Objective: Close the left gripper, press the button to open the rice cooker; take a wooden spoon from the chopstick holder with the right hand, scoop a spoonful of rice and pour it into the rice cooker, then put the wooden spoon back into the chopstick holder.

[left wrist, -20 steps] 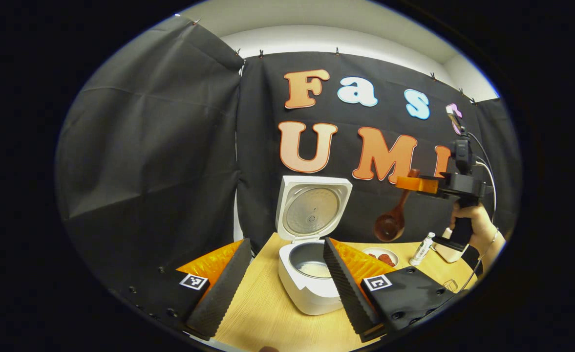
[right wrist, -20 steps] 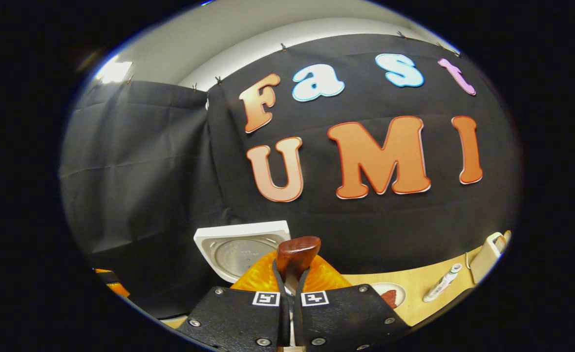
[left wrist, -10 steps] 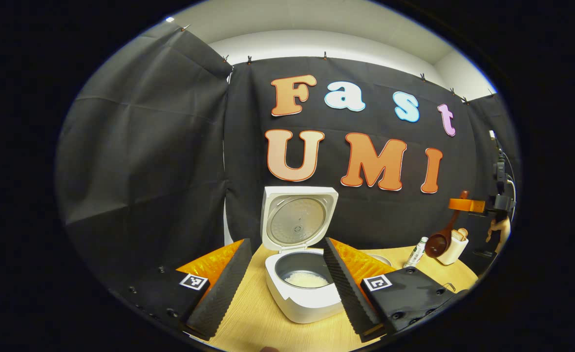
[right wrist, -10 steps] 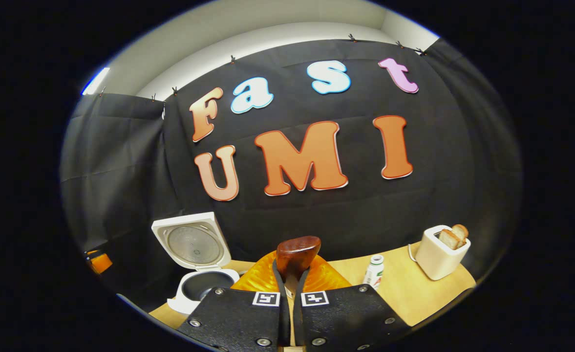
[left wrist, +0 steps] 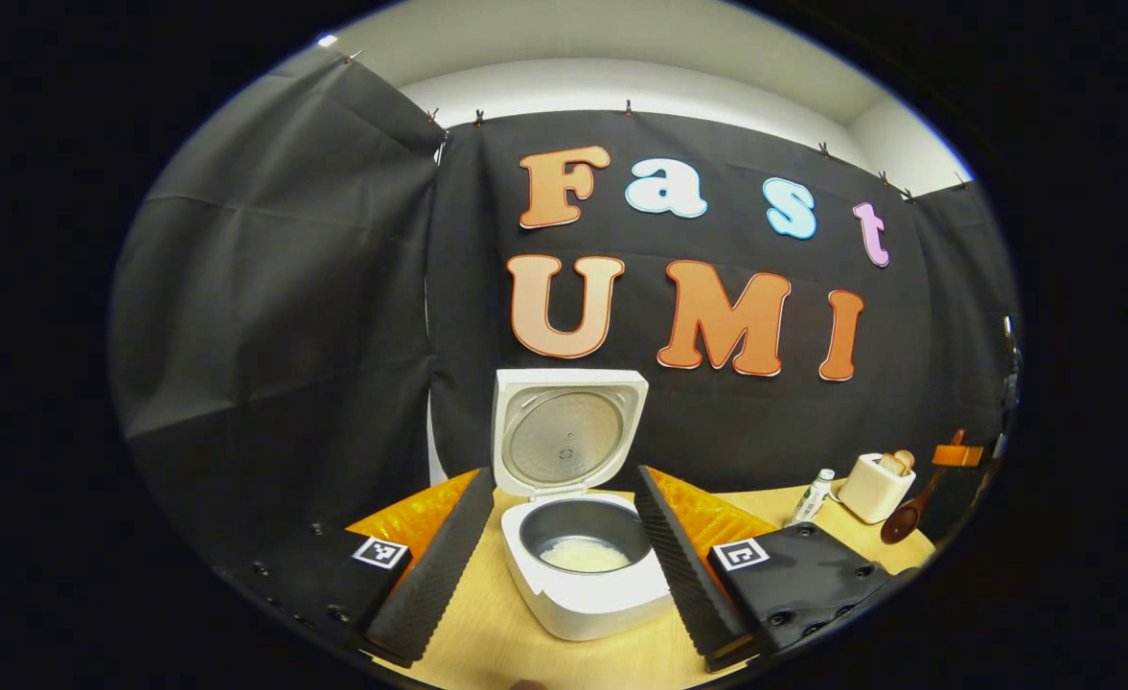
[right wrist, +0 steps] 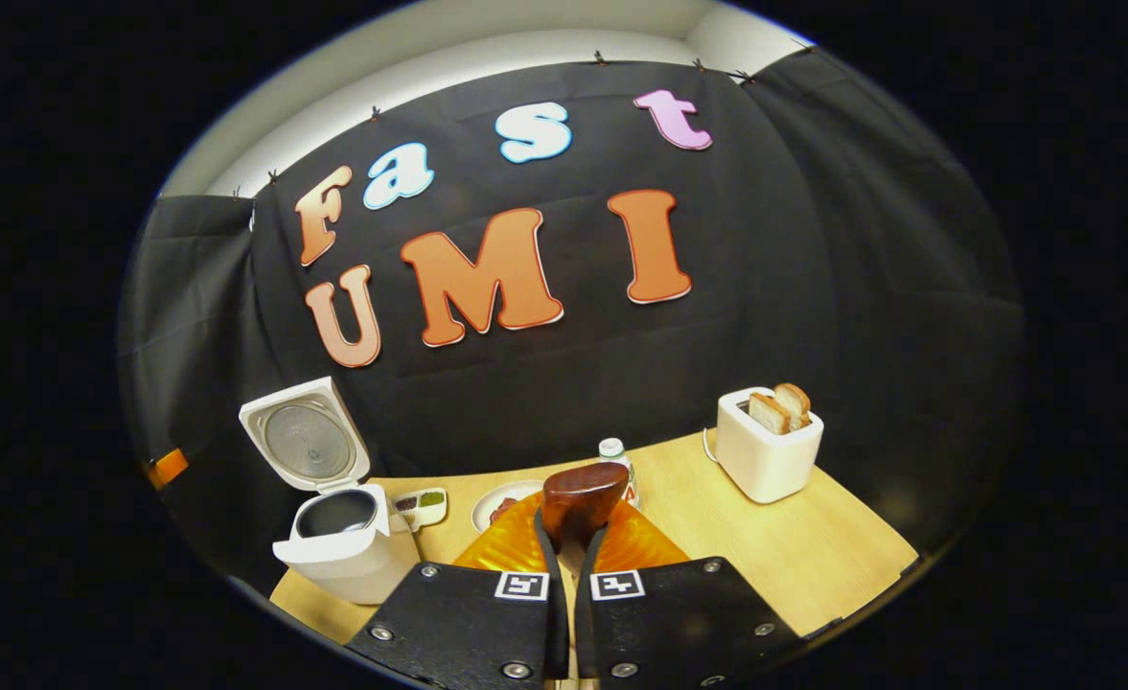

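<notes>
The white rice cooker stands open on the wooden table, lid upright, with a little white rice in its pot. My left gripper hangs in front of it, open, a finger on either side of the cooker and apart from it. At the far right my right gripper holds the wooden spoon, bowl hanging down near the table. In the right gripper view the right gripper is shut on the spoon's handle, and the cooker sits to the left.
A white toaster with bread slices stands at the back right of the table. A small bottle, a plate and a small dish lie between toaster and cooker. Black cloth walls close in behind.
The right gripper has carried the spoon rightward and downward, away from the cooker toward the toaster side. The left gripper has stayed open and has only drifted slightly.
</notes>
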`<state>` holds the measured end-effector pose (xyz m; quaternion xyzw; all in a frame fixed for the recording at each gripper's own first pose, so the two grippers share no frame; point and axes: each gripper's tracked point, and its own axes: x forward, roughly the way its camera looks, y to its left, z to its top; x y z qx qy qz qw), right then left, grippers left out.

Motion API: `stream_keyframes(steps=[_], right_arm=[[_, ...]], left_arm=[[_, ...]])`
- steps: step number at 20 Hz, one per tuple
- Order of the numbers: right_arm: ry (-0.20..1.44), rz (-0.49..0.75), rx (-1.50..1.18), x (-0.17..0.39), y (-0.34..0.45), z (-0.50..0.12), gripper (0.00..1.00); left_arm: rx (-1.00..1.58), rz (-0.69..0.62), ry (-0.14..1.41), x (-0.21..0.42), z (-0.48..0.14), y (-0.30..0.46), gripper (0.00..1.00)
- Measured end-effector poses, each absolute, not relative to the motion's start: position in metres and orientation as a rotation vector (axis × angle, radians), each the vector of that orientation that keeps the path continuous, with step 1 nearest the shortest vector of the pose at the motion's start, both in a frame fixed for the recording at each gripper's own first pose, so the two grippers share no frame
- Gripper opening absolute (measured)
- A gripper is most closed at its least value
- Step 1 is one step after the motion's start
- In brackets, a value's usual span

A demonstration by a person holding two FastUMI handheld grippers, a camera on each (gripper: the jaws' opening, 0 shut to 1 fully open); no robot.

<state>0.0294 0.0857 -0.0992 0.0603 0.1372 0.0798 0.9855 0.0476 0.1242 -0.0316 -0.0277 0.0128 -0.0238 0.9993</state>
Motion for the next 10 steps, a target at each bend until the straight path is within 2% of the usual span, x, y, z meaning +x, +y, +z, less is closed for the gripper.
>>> stream_keyframes(steps=[10], right_arm=[[0.433,0.095,0.247,0.01,0.043,-0.201,0.02]], left_arm=[[-0.025,-0.011,0.048,0.044,-0.04,0.12,1.0]])
